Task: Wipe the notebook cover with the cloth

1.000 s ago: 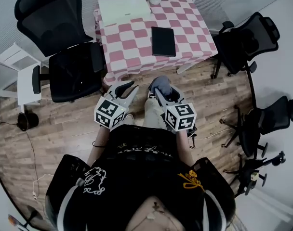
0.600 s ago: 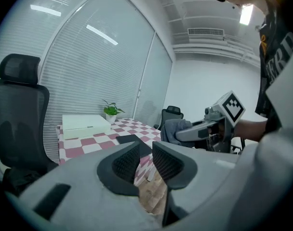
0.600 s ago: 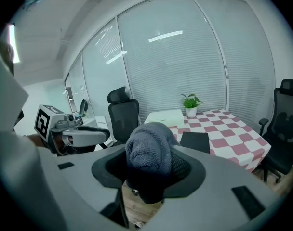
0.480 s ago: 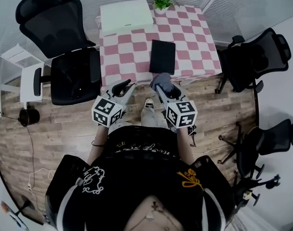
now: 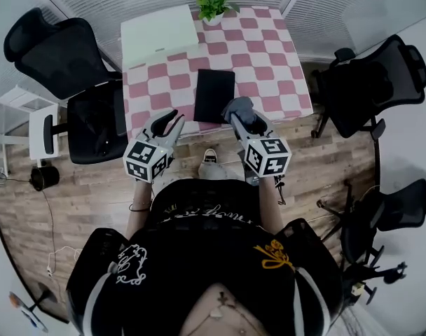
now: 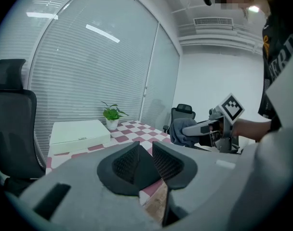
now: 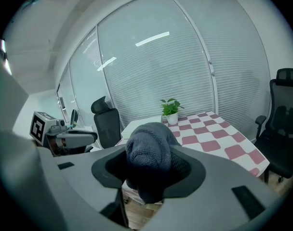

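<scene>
The black notebook lies flat near the front edge of the pink-and-white checked table. My right gripper is shut on a bunched grey cloth, which hangs over the table's front edge just right of the notebook. In the right gripper view the cloth fills the gap between the jaws and hides the notebook. My left gripper hovers at the front edge, left of the notebook. Its jaws stand open by a narrow gap with nothing in them.
A white box and a potted plant stand at the table's far side. Black office chairs sit at the left, the right and the lower right. A white shelf unit stands on the wooden floor at the left.
The person has stepped up to the table. Both grippers moved from over the floor to the table's front edge, the cloth still held in the right one.
</scene>
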`<state>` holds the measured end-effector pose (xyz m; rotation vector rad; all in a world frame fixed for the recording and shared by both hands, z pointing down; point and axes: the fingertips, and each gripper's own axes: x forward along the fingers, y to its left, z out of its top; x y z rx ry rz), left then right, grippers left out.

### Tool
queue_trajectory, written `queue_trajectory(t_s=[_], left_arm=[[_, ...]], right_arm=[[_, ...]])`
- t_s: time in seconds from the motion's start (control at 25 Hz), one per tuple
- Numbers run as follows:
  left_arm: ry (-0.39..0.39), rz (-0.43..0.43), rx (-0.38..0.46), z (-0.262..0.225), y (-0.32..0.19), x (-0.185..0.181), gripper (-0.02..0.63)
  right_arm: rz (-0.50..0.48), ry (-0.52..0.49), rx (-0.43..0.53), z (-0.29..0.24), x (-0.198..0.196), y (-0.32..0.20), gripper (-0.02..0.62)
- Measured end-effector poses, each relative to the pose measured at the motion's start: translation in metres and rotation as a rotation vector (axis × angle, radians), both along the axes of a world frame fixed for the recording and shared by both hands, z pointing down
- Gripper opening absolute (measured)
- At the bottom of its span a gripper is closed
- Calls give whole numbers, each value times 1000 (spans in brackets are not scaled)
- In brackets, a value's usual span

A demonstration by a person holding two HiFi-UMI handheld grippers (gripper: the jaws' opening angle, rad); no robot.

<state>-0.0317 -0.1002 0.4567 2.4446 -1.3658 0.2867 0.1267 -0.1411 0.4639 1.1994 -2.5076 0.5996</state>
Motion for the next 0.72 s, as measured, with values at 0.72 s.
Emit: queue_trajectory(t_s=[0.72], left_arm=[[-54, -87, -61, 10, -39, 0, 83]], right_arm=[[-120, -22, -68, 25, -7, -69, 167]])
